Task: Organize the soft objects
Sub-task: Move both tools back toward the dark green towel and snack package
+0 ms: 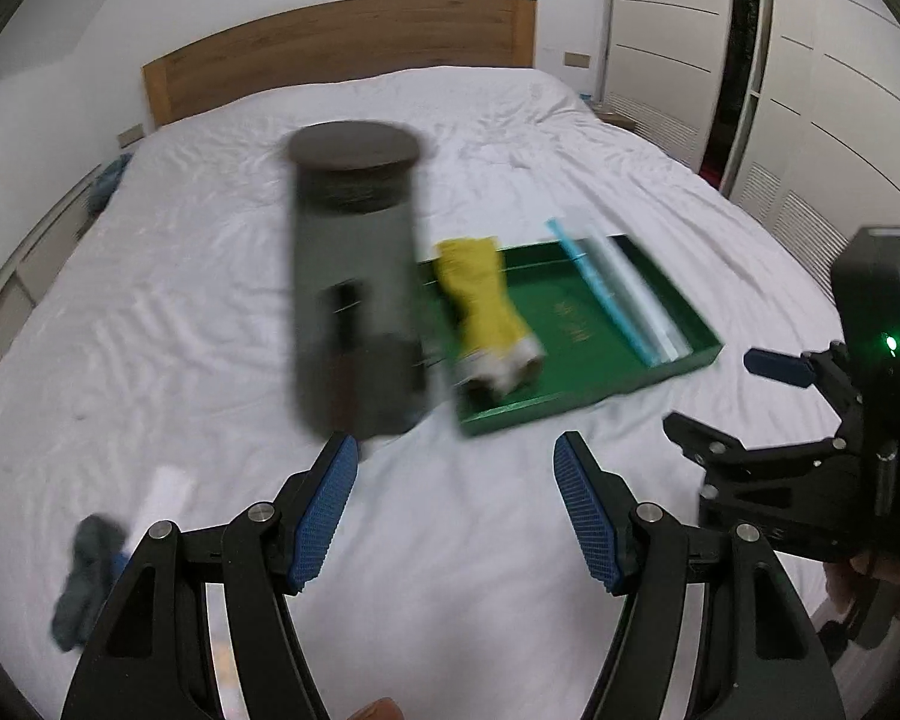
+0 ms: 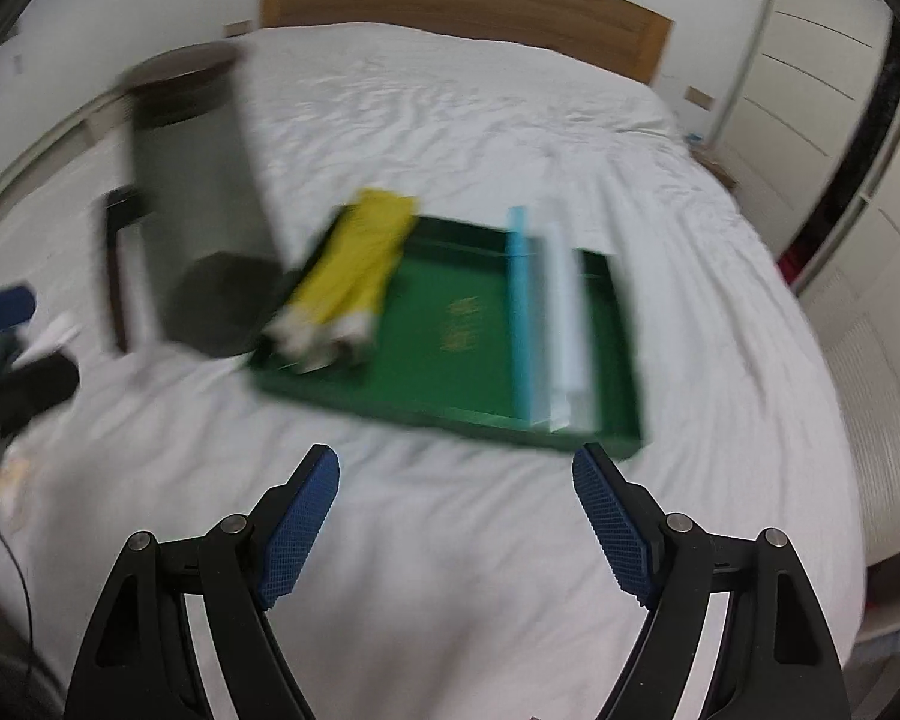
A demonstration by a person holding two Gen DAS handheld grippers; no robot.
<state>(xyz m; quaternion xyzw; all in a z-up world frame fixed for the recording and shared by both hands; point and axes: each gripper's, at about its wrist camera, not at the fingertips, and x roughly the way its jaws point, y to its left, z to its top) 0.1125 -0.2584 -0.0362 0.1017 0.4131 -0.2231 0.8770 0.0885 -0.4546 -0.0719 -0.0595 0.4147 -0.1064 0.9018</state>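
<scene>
Looking along the left claw (image 1: 453, 504), its blue pads stand apart with nothing between them, over bare bed (image 1: 222, 276) sheet. Ahead and a little right lies the green tray (image 1: 648, 384), and in it the yellow socks (image 1: 480, 294), rolled, long axis running away from the claw toward the headboard. A tall grey bin (image 1: 354, 276) stands just left of the tray. Down at the left edge lies a dark cloth (image 1: 84, 576) beside something white, too blurred to name; the left claw looks nearer to it. From the right claw (image 2: 456, 516), the jaws gape wide and empty, the tray (image 2: 624, 420) straight ahead, the socks (image 2: 354, 270) ahead-left at its near left corner, pale blue rods (image 2: 519, 306) along its right side.
</scene>
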